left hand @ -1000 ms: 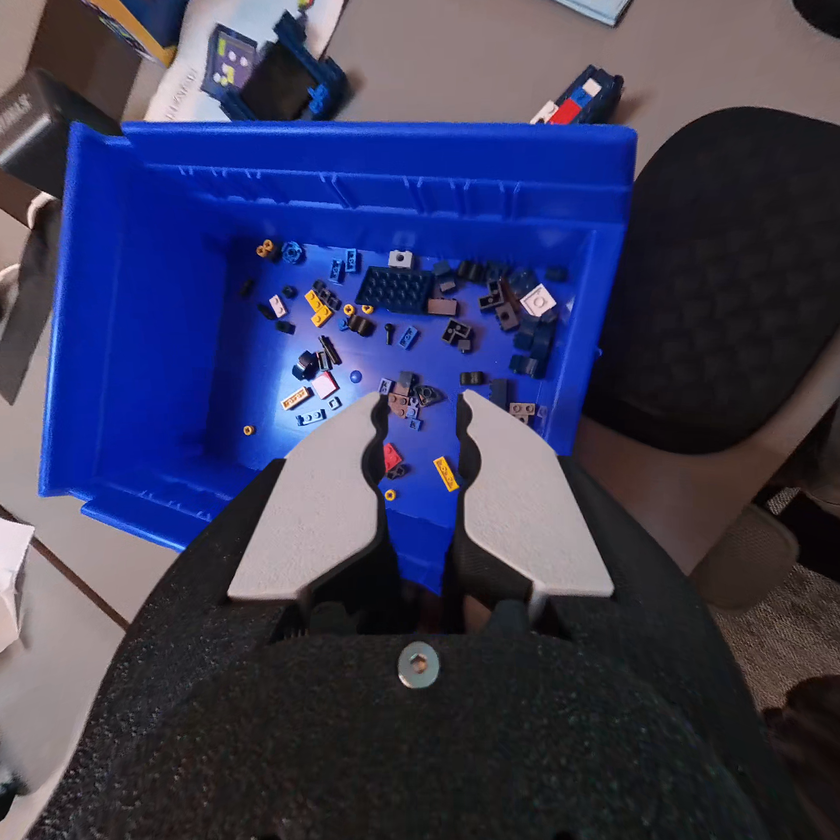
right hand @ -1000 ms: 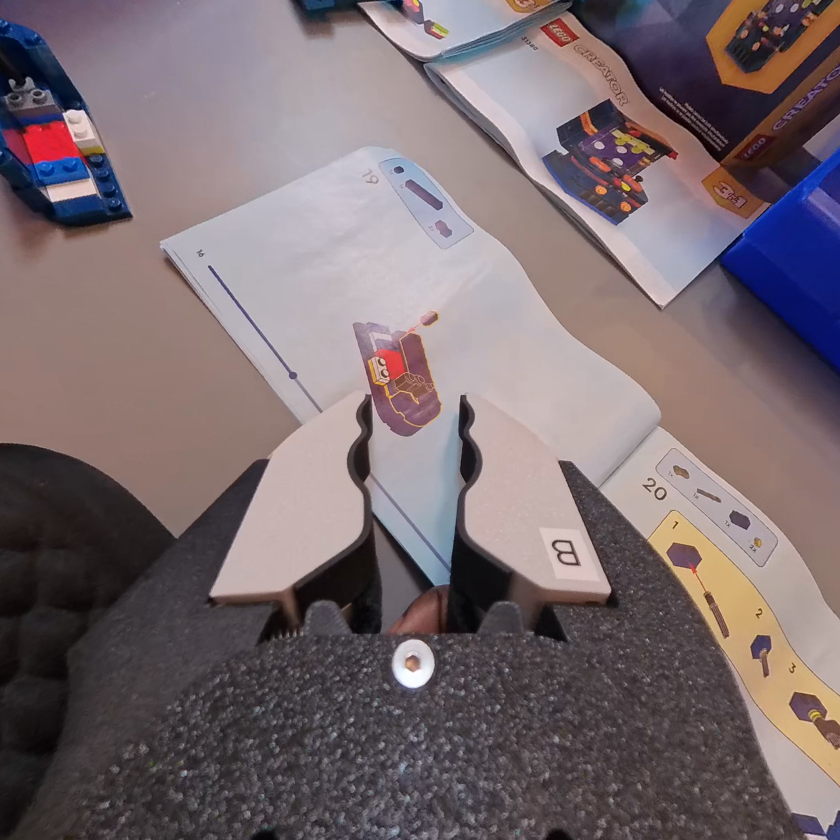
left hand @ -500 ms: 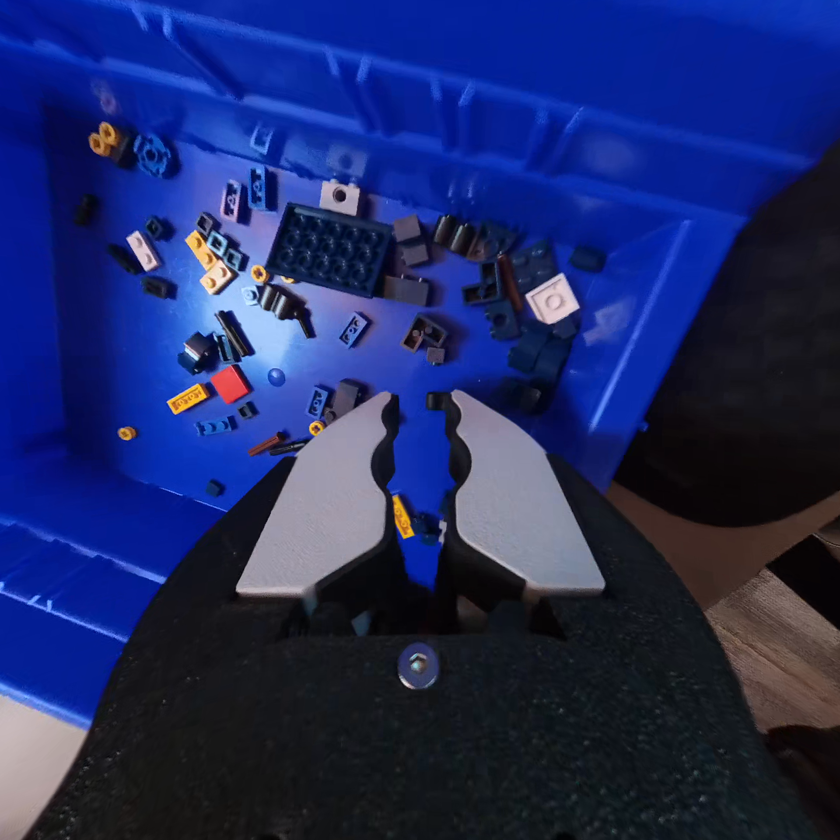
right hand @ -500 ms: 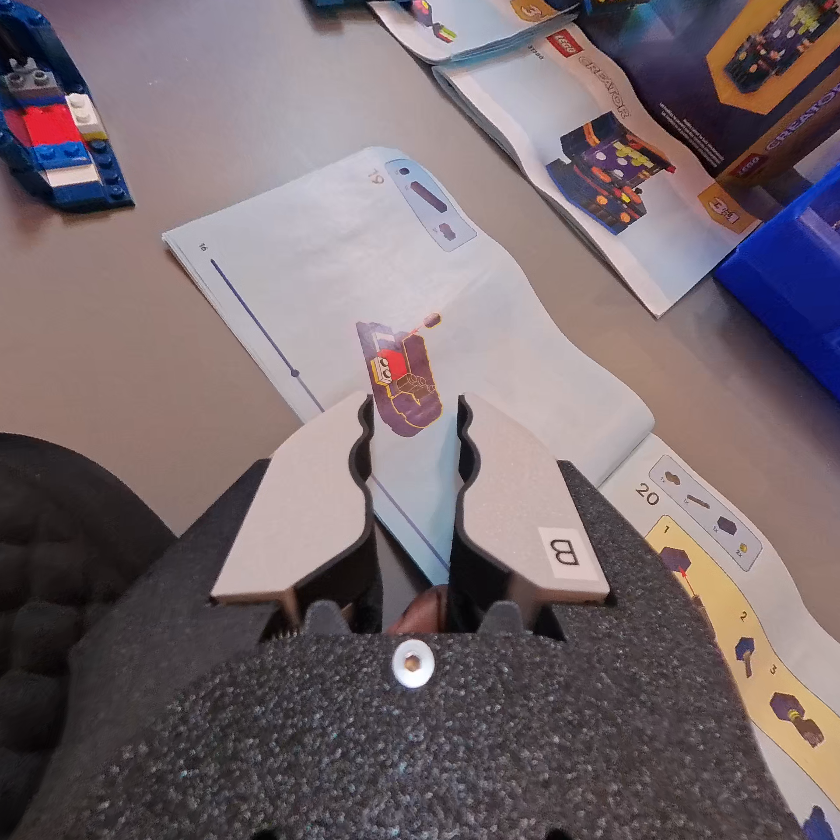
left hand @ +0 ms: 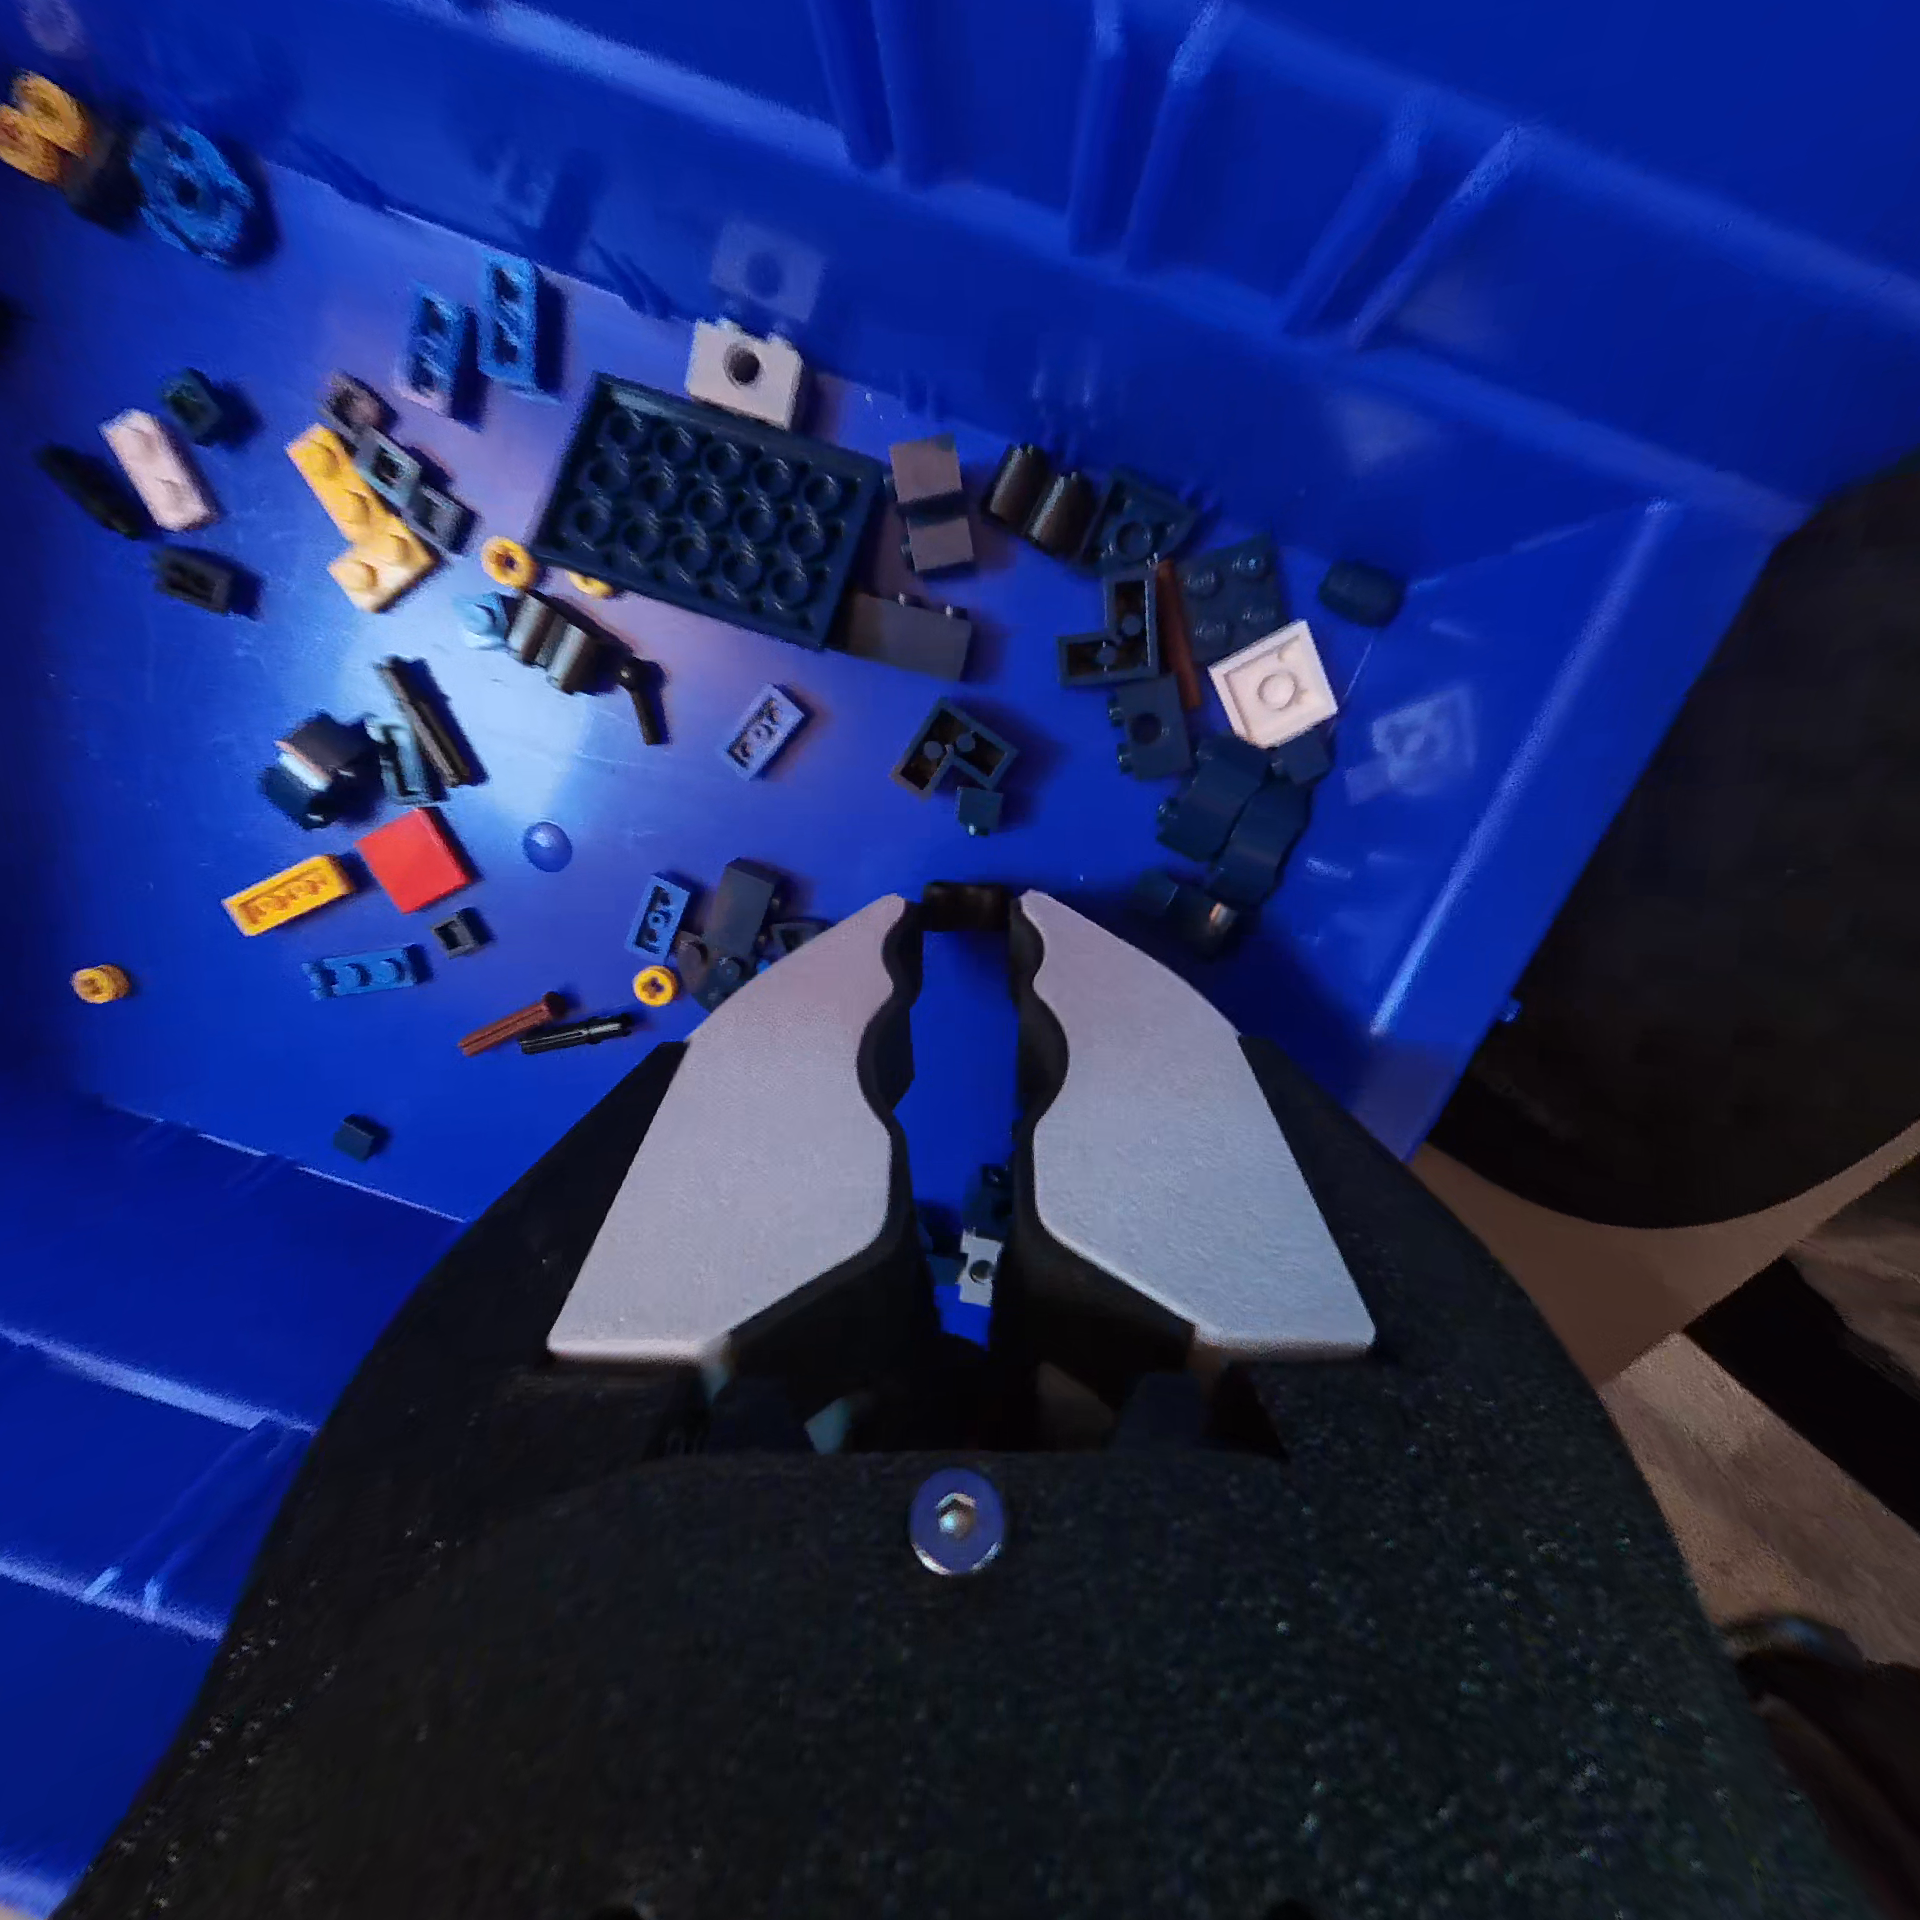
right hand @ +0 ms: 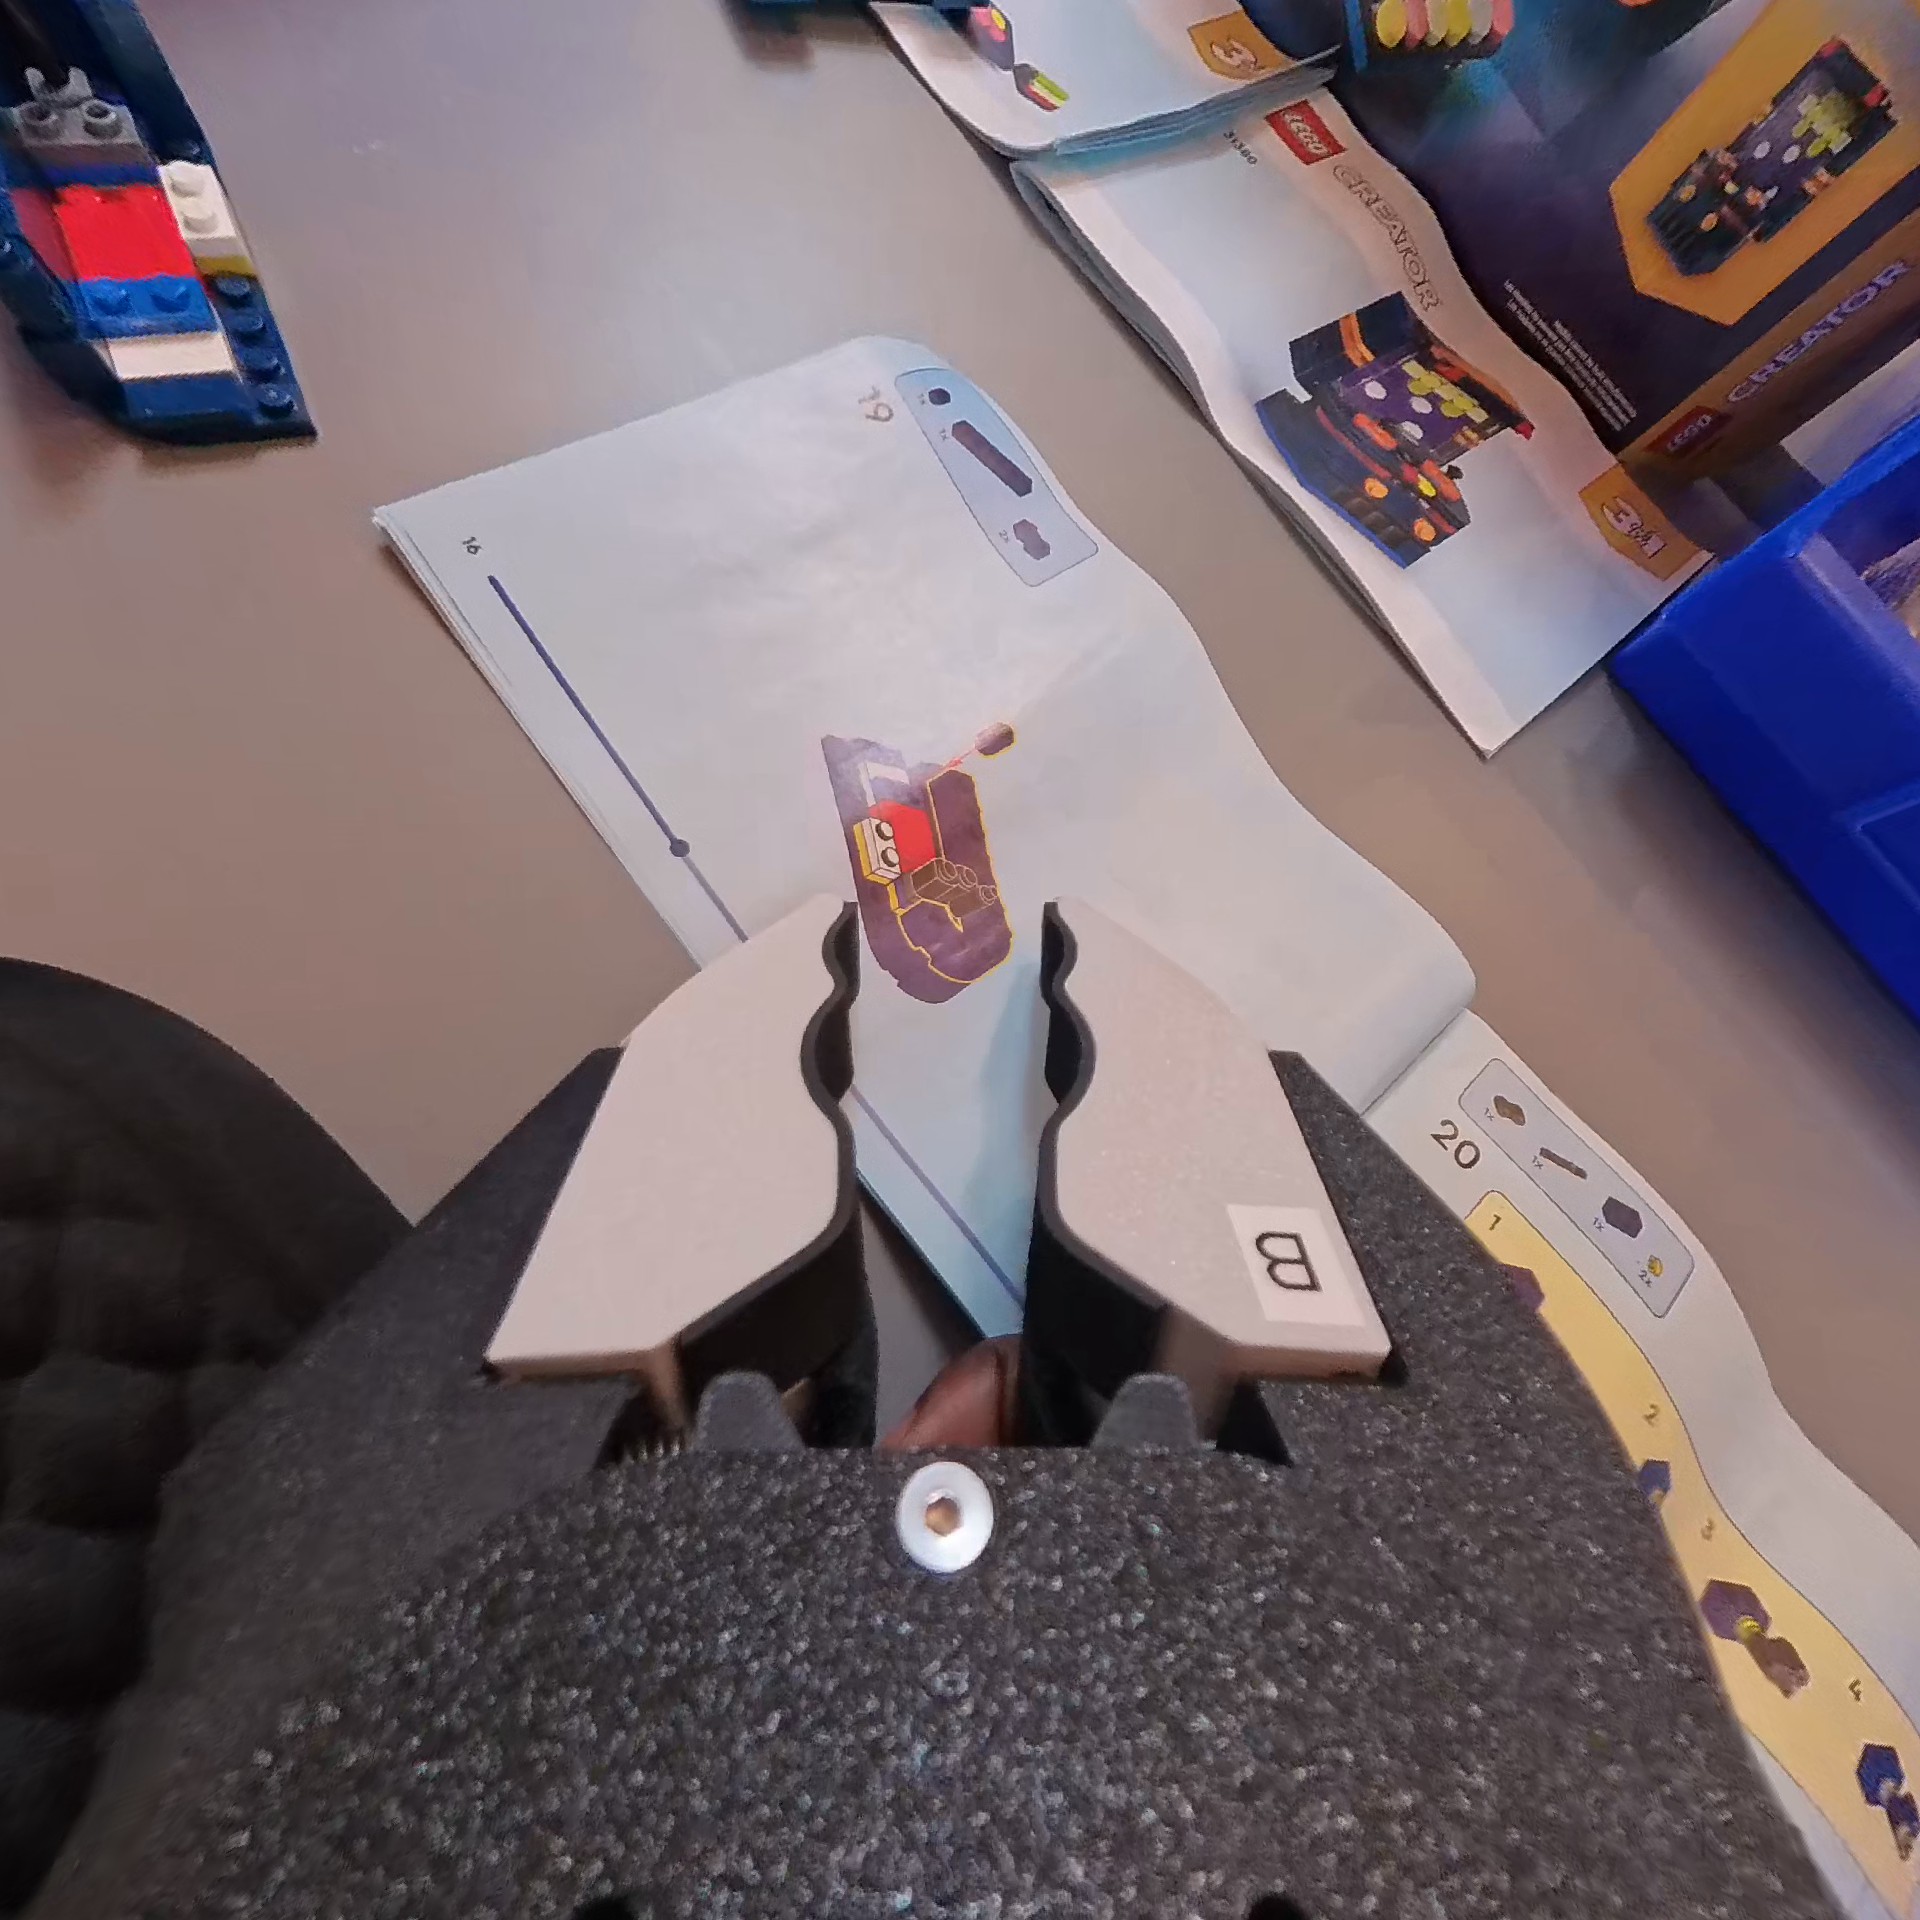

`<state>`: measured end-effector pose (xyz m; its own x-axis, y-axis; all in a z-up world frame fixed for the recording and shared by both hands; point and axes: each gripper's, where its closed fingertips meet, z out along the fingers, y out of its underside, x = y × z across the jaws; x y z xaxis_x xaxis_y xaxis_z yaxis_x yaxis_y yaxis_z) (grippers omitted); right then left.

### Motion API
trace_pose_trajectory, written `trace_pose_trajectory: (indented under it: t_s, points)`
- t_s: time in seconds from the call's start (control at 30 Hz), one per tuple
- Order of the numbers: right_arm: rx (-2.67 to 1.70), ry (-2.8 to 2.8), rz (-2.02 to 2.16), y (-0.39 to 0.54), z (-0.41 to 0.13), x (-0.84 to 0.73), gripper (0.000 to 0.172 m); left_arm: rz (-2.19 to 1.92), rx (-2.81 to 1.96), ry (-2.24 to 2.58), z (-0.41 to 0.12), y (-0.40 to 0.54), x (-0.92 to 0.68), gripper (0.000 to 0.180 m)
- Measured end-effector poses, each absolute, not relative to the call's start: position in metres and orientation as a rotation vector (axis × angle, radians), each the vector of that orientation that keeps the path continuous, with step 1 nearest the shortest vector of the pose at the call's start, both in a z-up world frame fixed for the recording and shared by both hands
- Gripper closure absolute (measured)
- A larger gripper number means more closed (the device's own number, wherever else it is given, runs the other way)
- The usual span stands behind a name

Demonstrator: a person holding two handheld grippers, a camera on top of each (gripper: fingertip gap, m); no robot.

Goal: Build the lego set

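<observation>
Left tongs: the left gripper (left hand: 964, 914) reaches down into a blue bin (left hand: 1143, 208). Its jaws are narrow, and a small black piece (left hand: 964, 902) spans the gap between the 2 tips, apparently pinched by both.
Small black piece: it sits near the bin's right wall, at or just above the floor; which of the 2 cannot be told. It is short, dark and blocky, and its detail is blurred.
Bin: glossy moulded plastic with ribbed walls and a smooth floor that catches a bright patch of light on the left.
Loose pieces: hard little plastic bricks lie scattered over the floor. A studded dark blue plate (left hand: 712, 509) lies far of the tips, a flat red tile (left hand: 416, 860) to the left and a white square tile (left hand: 1276, 684) to the far right. A cluster of dark curved bricks (left hand: 1236, 821) lies just right of the tips.
Right tongs: the right gripper (right hand: 951, 920) hangs wide open with nothing between its pads, above an open booklet (right hand: 727, 582).
Booklet: thin pale-blue paper, pages bowed, lying on a matte grey table (right hand: 520, 208).
Around it: a partly built brick model (right hand: 125, 239) lies far left, a closed booklet (right hand: 1351, 343) far right, and the bin's corner is at the right edge.
</observation>
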<state>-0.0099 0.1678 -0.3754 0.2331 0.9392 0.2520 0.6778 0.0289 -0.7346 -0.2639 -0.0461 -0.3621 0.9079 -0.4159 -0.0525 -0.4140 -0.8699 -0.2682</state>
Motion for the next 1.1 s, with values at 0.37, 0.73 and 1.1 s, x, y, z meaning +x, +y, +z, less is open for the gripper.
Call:
trace_pose_trajectory:
  t_s: [0.37, 0.73, 1.1]
  points:
    - [-1.627, -1.400, 0.610, 0.155, -0.344, -0.023, 0.131, 0.420, -1.753, 0.513, -0.228, 0.042, -0.211, 0.166]
    - [-1.411, -1.080, 1.165, 0.129, -0.265, -0.026, 0.147, 0.378, -1.364, 0.752, -0.220, 0.078, -0.068, 0.166]
    - [-1.284, -1.118, 1.570, 0.081, -0.245, -0.033, 0.154, 0.477, -1.411, 0.845, -0.228, 0.086, -0.067, 0.166]
